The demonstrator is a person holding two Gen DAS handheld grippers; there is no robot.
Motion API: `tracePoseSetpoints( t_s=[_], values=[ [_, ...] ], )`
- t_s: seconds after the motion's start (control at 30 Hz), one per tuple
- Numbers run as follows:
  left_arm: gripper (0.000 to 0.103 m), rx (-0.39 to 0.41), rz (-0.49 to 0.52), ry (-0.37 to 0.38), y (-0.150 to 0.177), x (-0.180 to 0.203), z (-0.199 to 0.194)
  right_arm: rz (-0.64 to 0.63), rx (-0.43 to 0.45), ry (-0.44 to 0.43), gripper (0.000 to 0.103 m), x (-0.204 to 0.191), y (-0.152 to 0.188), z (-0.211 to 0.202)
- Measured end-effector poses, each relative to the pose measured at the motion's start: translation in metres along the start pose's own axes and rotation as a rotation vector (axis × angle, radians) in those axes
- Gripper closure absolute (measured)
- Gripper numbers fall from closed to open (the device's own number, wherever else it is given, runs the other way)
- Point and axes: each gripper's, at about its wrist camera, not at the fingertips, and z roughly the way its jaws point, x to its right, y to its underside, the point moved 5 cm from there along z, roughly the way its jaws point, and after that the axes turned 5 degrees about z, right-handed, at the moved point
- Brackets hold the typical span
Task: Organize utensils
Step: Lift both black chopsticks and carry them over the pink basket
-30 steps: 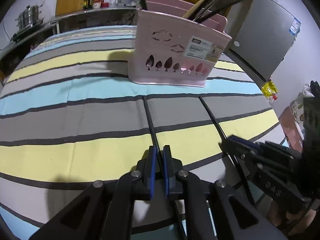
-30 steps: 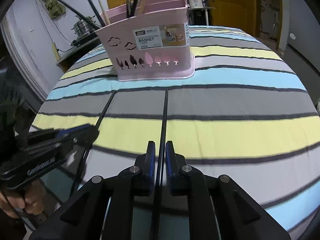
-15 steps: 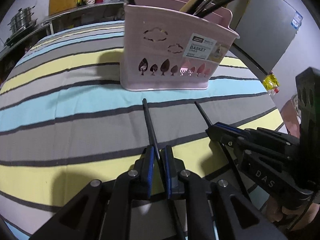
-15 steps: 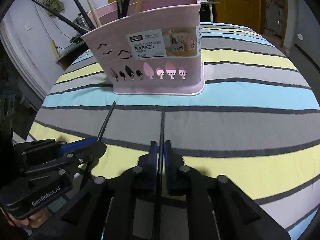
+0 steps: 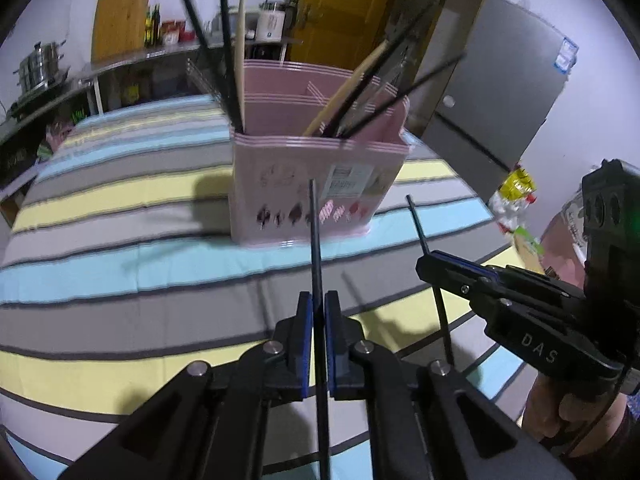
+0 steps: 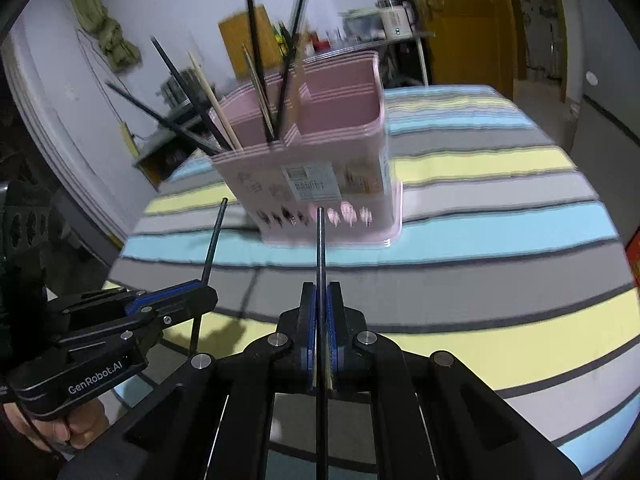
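Note:
A pink utensil basket point(image 5: 316, 184) stands on the striped table, with several black and wooden chopsticks in its compartments; it also shows in the right wrist view point(image 6: 320, 176). My left gripper point(image 5: 319, 312) is shut on a black chopstick point(image 5: 315, 236) held above the table, tip pointing at the basket. My right gripper point(image 6: 321, 304) is shut on another black chopstick point(image 6: 320, 244), also raised and pointing at the basket. Each gripper shows in the other's view, the right gripper point(image 5: 428, 258) and the left gripper point(image 6: 204, 290).
The table has a striped cloth point(image 5: 120, 256) of grey, yellow and blue. A grey fridge point(image 5: 504, 92) stands behind right, a counter with pots point(image 5: 40, 76) at back left, a yellow door point(image 6: 460, 20) behind.
Both grippers have lifted their chopsticks off the table and moved closer to the basket, with the sticks now pointing up towards it.

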Motion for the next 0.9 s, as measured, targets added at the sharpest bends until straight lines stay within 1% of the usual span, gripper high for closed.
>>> tracePoseSetpoints(
  t_s=[0.17, 0.33, 0.4, 0.5, 0.63, 0.7, 0.77, 0.83, 0.9],
  values=[
    [0.097, 0.069, 0.033, -0.003, -0.023, 0.007, -0.03, -0.026, 0.079, -0.016, 0.098, -0.014, -0.022, -0.03],
    [0.097, 0.135, 0.071, -0.003, -0.04, 0.019, -0.054, -0.047, 0.145, -0.016, 0.098, -0.025, -0.036, -0.052],
    [0.098, 0.142, 0.075, -0.001, -0.044, 0.019, -0.056, -0.052, 0.157, -0.012, 0.098, -0.023, -0.038, -0.058],
    [0.097, 0.101, 0.055, 0.037, -0.04, 0.015, -0.046, -0.051, 0.156, -0.006, 0.098, -0.022, -0.037, -0.06],
    [0.096, 0.008, 0.054, 0.002, -0.021, 0.011, -0.013, -0.04, 0.155, -0.009, 0.098, -0.018, -0.035, -0.06],
    [0.093, -0.038, 0.046, -0.012, -0.012, 0.009, 0.005, -0.041, 0.154, -0.009, 0.098, -0.017, -0.035, -0.059],
    [0.08, -0.075, 0.041, -0.028, -0.005, 0.007, 0.022, -0.041, 0.153, -0.012, 0.098, -0.016, -0.035, -0.06],
    [0.074, -0.117, 0.03, -0.021, 0.001, 0.005, 0.041, -0.041, 0.153, -0.015, 0.098, -0.014, -0.035, -0.06],
    [0.074, -0.147, 0.026, -0.026, 0.006, 0.002, 0.055, -0.038, 0.153, -0.019, 0.098, -0.012, -0.035, -0.059]
  ],
)
